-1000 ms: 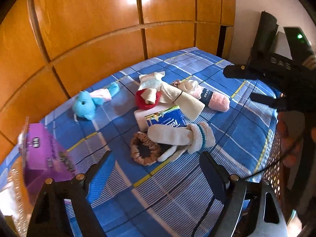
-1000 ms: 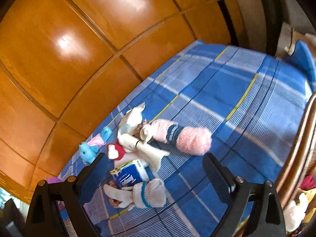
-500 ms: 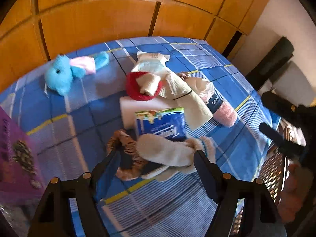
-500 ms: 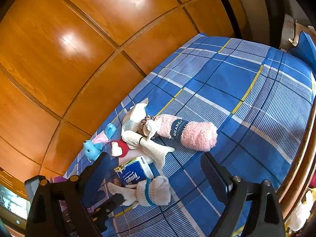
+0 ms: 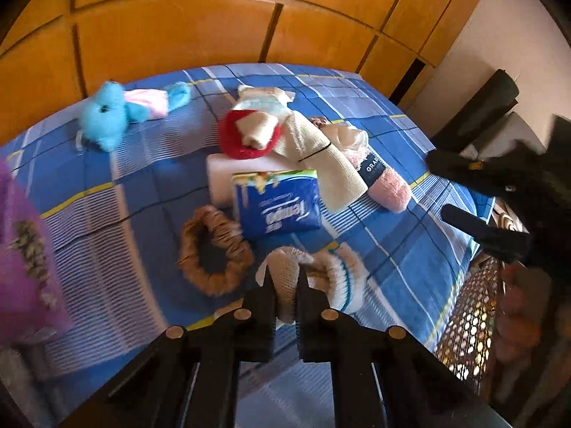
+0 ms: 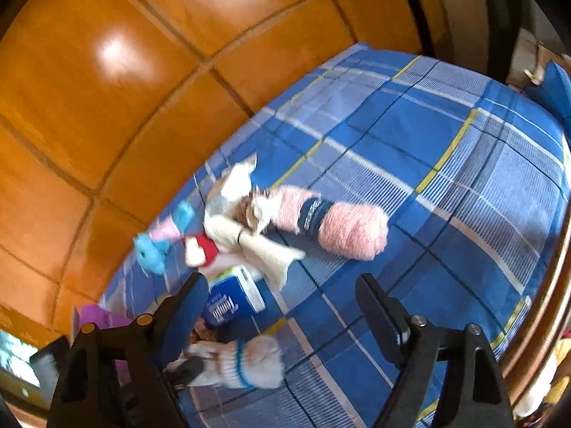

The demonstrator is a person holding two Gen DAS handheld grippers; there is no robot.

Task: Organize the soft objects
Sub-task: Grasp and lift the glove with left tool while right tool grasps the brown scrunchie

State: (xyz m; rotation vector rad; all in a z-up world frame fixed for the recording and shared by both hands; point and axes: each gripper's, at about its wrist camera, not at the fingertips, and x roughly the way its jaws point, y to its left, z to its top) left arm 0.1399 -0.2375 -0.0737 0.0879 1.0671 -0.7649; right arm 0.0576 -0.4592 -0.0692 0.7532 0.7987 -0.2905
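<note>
A bed spread with a blue plaid cover (image 6: 446,164), crossed by white and yellow lines, stands against glossy orange-brown wooden panelling (image 5: 178,32) divided by dark grooves, where bright light glints off the varnish. To the right of the panelling in the left wrist view is a pale plain wall (image 5: 499,35), with a dark gap at the corner. A perforated wicker-like surface (image 5: 467,335) sits beside the bed's near edge, lit from behind.
</note>
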